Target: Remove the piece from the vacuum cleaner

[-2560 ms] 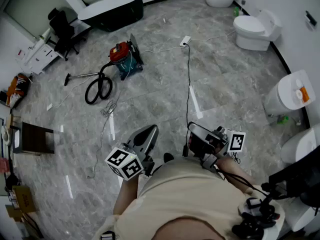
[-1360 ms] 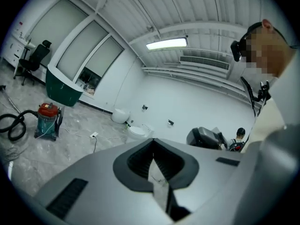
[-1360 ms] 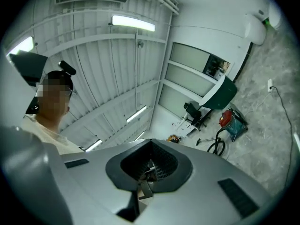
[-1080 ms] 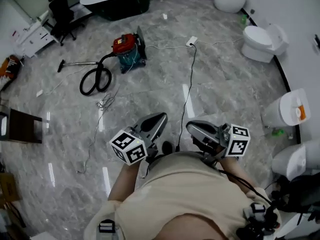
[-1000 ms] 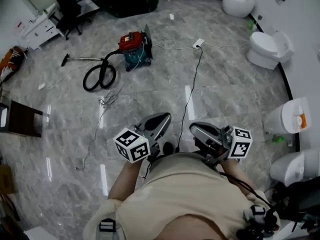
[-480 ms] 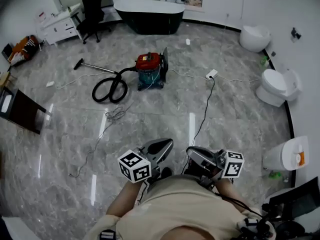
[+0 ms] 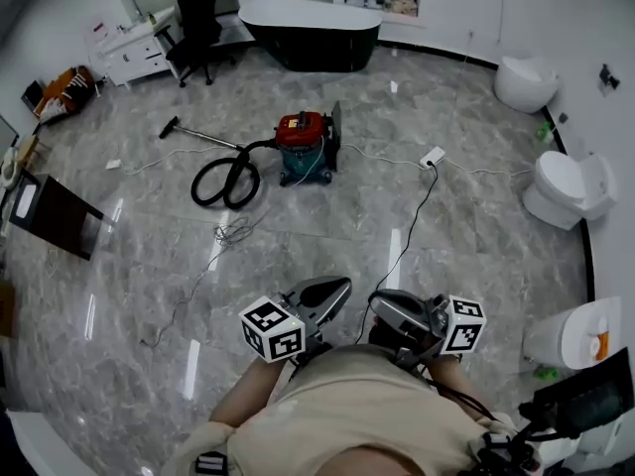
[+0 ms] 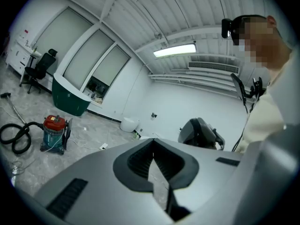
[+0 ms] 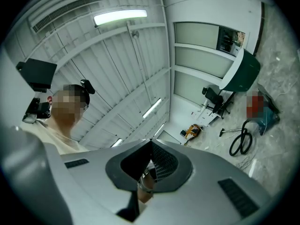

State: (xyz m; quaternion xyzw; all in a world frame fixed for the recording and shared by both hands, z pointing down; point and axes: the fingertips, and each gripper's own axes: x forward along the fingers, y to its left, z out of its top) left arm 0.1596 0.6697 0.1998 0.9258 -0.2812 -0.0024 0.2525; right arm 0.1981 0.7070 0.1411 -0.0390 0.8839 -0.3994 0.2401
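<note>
The vacuum cleaner [image 7: 306,145] has a red top and a teal body and stands on the grey marble floor, far ahead of me. Its black hose [image 7: 226,178] lies looped to its left, and a thin wand [image 7: 196,134] runs out to a floor nozzle. Both grippers are held close to my torso, far from the cleaner. My left gripper [image 7: 332,288] has its jaws closed with nothing in them. My right gripper [image 7: 382,300] is shut and empty too. The left gripper view shows the cleaner [image 8: 54,132] small at the left. In the right gripper view the cleaner [image 9: 265,114] is at the far right.
A black bathtub [image 7: 310,30] stands at the far wall, with an office chair [image 7: 198,13] and a white cabinet [image 7: 134,53] to its left. Toilets [image 7: 561,186] line the right wall. A white power strip [image 7: 432,157] and its cable cross the floor. A dark box [image 7: 55,216] sits left.
The whole view has shifted: the vacuum cleaner now lies nearer the picture's middle and more of the far wall shows. Both grippers keep their place by my torso, jaws closed.
</note>
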